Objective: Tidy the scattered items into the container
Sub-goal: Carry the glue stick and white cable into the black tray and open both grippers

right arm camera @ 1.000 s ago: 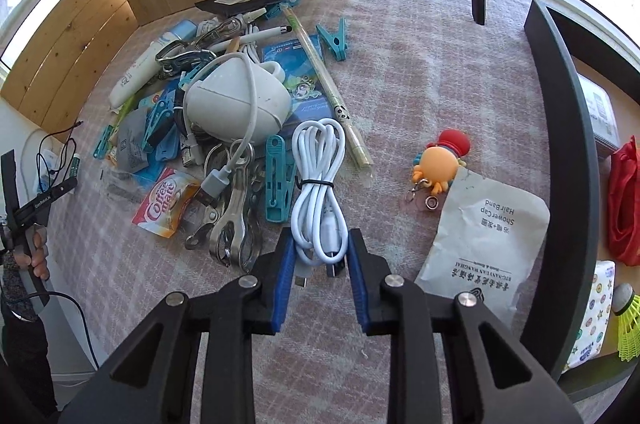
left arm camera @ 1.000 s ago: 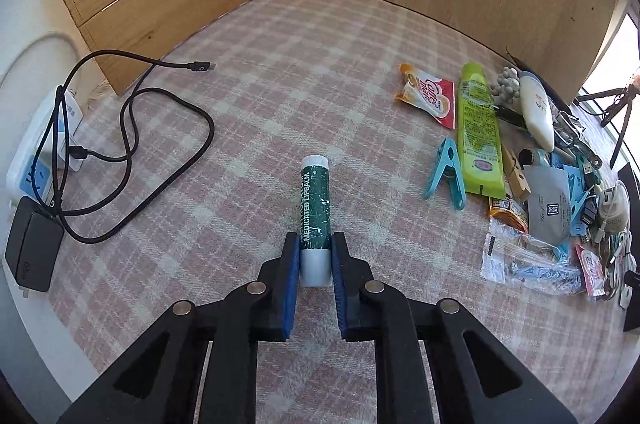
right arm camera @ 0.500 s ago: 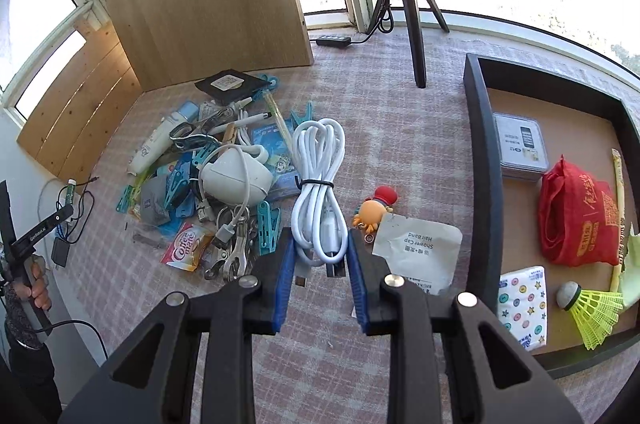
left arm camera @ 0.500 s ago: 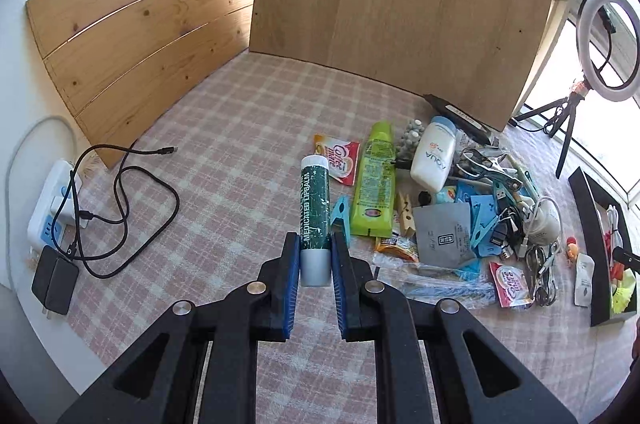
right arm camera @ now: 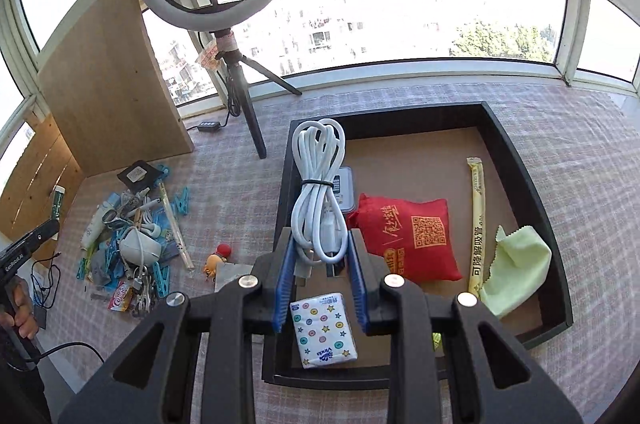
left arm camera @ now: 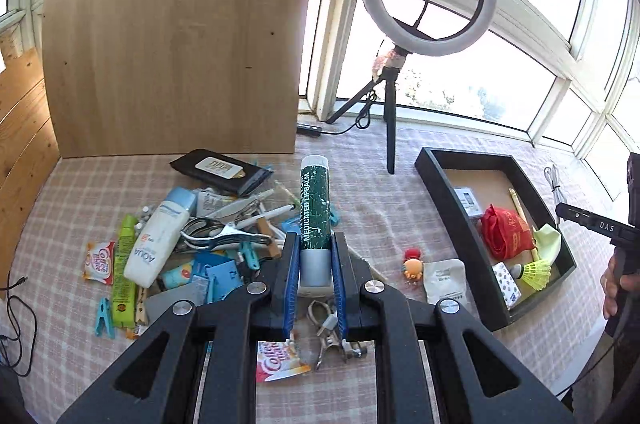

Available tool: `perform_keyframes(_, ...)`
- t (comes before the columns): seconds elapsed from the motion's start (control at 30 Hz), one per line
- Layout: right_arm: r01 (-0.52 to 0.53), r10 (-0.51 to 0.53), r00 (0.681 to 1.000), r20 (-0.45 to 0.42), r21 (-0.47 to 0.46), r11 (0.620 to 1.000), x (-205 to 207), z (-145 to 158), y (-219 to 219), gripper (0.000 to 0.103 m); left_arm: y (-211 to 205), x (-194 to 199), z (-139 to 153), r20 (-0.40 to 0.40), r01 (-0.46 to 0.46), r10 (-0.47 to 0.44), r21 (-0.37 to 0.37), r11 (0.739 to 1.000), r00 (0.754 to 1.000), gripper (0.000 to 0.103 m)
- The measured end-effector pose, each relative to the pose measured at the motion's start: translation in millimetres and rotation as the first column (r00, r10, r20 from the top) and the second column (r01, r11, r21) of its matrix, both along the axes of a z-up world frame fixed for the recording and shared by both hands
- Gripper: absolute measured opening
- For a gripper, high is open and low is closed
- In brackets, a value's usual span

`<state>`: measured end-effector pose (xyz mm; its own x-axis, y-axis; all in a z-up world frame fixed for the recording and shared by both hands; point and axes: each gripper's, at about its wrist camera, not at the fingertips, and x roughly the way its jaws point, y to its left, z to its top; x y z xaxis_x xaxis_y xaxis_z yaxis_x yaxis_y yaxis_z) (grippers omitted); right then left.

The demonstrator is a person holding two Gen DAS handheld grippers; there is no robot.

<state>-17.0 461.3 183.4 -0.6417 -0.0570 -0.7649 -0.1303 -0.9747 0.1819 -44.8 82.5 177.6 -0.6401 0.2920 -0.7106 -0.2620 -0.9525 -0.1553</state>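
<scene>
Black left gripper [left arm camera: 315, 278], blue finger pads, silver screws; right gripper [right arm camera: 319, 274] alike

tray [right arm camera: 520, 160] middle bare | red pouch [right arm camera: 408, 240], straw [right arm camera: 477, 208], cloth [right arm camera: 516, 268] crowd right | tripod [right arm camera: 250, 120] beside left wall

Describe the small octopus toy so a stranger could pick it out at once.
Start at the black rectangular tray on the checked pink tablecloth. Just outside its near-left wall lies a white paper shower-cap packet, and the small orange octopus toy with a red cap sits against that packet's left edge. It is the only rounded orange figure, lying apart from the main clutter pile.
</scene>
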Motion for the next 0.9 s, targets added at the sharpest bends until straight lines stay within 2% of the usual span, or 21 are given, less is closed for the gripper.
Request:
perform_keyframes(0.1, 0.049, -0.050, 0.999, 0.014, 0.010, 0.999, -3.2, -10.7, 29.8, 0.025, 64.5, -9.6, -2.1, 0.011, 0.116, -0.116, 0.009, 0.993, 0.993, 0.014)
perform_keyframes(0.23, 0.098, -0.098, 0.994, 0.041, 0.007, 0.995, -10.6, -27.5, 60.0, 0.025, 145.7, -19.8, -9.1, 0.038, 0.257, -0.258, 0.022, 0.966, 0.965, 0.014)
perform_keyframes(0.37, 0.117, -0.117, 0.991, 0.059, 0.012, 0.993, -21.0, -39.8, 78.2, 0.025, 201.2, -25.0, -21.7, 0.069, 0.339, -0.340, 0.027, 0.940, 0.938, 0.014)
perform_keyframes(0.5, 0.125, -0.125, 0.990, 0.070, 0.015, 0.992, -33.0, -48.4, 90.2, 0.025, 235.4, -31.5, -35.6, 0.106, 0.376, -0.378, 0.039, 0.926, 0.920, 0.014)
perform_keyframes(0.67, 0.138, -0.139, 0.988, 0.070, 0.019, 0.990, -46.9, -51.4, 100.0, 0.025, 263.6, -39.0, -44.1, 0.113, 0.400, -0.401, 0.034, 0.916, 0.909, 0.014)
perform_keyframes(0.77, 0.124, -0.124, 0.990, 0.072, 0.003, 0.992, -53.9, -51.8, 103.4, 0.026, 276.8, -45.5, -46.0, 0.116, 0.426, -0.431, 0.065, 0.902, 0.895, 0.016)
perform_keyframes(0.8, 0.126, -0.126, 0.988, 0.088, 0.004, 0.992, -56.3, -52.6, 104.2, 0.034, 281.4, -48.3, -48.6, 0.139, 0.435, -0.439, 0.058, 0.898, 0.888, 0.033)
perform_keyframes(0.83, 0.142, -0.143, 0.985, 0.093, 0.019, 0.990, -56.2, -52.1, 104.7, 0.051, 285.1, -51.3, -51.5, 0.166, 0.429, -0.428, 0.034, 0.903, 0.888, 0.061)
perform_keyframes(0.87, 0.161, -0.163, 0.982, 0.091, 0.038, 0.986, -55.3, -51.0, 105.1, 0.058, 283.0, -51.6, -51.3, 0.149, 0.416, -0.415, 0.022, 0.909, 0.898, 0.067)
perform_keyframes(0.9, 0.179, -0.184, 0.979, 0.089, 0.056, 0.982, -54.3, -49.9, 105.5, 0.061, 280.7, -51.7, -50.9, 0.130, 0.403, -0.401, 0.010, 0.915, 0.907, 0.065)
